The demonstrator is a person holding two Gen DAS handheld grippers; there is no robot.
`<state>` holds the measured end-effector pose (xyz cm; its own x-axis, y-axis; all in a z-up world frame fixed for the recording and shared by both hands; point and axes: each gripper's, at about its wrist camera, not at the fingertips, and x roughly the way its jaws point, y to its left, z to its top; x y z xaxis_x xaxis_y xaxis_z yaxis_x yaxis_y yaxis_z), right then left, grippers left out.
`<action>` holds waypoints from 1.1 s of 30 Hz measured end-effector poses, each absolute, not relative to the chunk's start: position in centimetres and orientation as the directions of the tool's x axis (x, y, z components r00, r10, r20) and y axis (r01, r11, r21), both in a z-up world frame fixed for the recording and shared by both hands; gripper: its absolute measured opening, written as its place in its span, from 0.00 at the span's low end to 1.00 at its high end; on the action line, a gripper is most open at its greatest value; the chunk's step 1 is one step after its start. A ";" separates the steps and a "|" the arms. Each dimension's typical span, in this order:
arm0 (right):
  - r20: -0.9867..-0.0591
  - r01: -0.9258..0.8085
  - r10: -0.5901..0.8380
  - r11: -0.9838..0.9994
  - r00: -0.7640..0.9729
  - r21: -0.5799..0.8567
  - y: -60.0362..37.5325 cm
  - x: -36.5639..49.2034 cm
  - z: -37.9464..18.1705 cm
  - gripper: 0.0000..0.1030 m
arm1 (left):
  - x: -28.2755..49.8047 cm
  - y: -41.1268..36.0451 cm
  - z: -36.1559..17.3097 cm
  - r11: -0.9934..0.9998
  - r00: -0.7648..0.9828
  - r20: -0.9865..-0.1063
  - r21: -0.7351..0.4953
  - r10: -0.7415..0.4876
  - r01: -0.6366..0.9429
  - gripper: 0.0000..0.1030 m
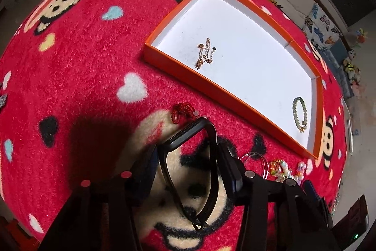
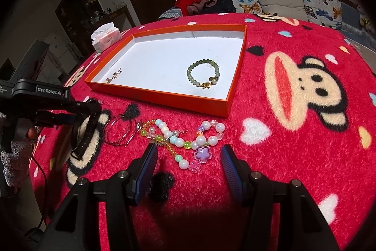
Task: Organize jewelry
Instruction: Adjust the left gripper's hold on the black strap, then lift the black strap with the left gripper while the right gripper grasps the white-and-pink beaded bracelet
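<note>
Black band (image 1: 188,171), glossy rigid loop: pinched in left gripper (image 1: 185,157), above fuzzy red rug (image 1: 82,62). Pastel bead strand (image 2: 188,140), round and flower-shaped: on rug between spread fingers of right gripper (image 2: 188,157). Orange tray (image 2: 164,102), white floor: green bead bracelet (image 2: 203,73), gold chain (image 1: 205,53).

One orange tray (image 2: 162,101) holds two pieces: one green bead bracelet (image 2: 204,74) and one gold chain (image 1: 205,54). On the one red monkey-print cloth (image 2: 293,157) lie one pastel bead string (image 2: 188,140), one red bead bracelet (image 1: 182,109), wire bangles (image 2: 119,133) of uncertain number, one black band (image 1: 188,171) and one tissue pack (image 2: 105,38).
</note>
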<state>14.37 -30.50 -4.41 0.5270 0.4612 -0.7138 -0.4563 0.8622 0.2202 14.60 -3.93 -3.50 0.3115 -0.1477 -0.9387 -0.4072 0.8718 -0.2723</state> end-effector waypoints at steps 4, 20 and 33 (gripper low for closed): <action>-0.718 -0.442 0.444 0.872 0.535 0.210 -30.7 14.5 -4.3 0.60 | 14.0 -4.2 -2.7 0.892 0.329 -0.930 -0.280 -0.161 -0.354 0.50; -0.726 -0.391 0.328 0.916 0.604 0.089 -28.7 15.0 -4.0 0.26 | 13.8 -3.8 0.2 0.941 0.380 -0.900 -0.292 -0.212 -0.169 0.50; -0.737 -0.386 0.230 0.921 0.635 -0.045 -27.8 14.1 -4.0 0.11 | 13.8 -2.4 2.0 0.954 0.417 -0.882 -0.285 -0.220 -0.099 0.50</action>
